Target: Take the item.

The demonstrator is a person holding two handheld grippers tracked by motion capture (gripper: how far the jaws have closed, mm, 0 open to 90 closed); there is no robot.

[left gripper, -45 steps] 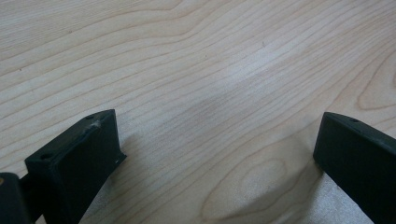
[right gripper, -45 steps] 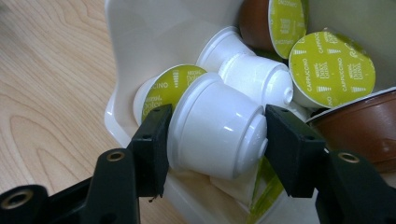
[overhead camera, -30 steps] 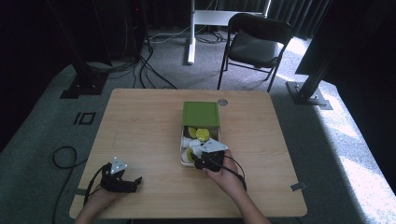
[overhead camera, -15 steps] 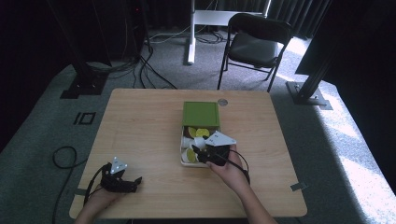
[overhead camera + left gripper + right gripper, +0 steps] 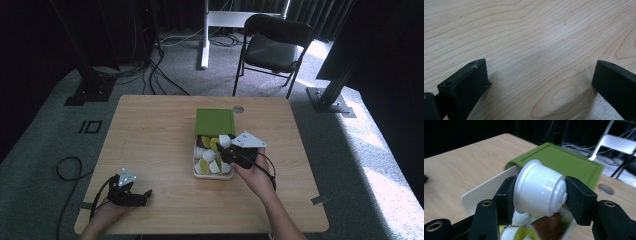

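Observation:
A white box [image 5: 195,161] with a green lid [image 5: 214,121] propped at its far end sits mid-table, holding several white, green and brown coffee capsules [image 5: 209,155]. My right gripper [image 5: 224,145] hangs over the box, shut on a white capsule [image 5: 539,188] that lies sideways between its jaws, clear of the box [image 5: 483,190]. Behind it stands the green lid [image 5: 564,160]. My left gripper [image 5: 144,194] rests near the table's front left corner. Its jaws stand wide open over bare wood, left fingertip [image 5: 467,82] and right fingertip [image 5: 615,77] far apart.
The wooden table [image 5: 150,130] has a round cable hole [image 5: 238,109] behind the lid. A folding chair [image 5: 272,47] and a desk leg stand beyond the far edge. Cables lie on the carpet at the left.
My right gripper has risen from the box with the white capsule held in it and shifted slightly toward the lid. The left gripper has stayed put.

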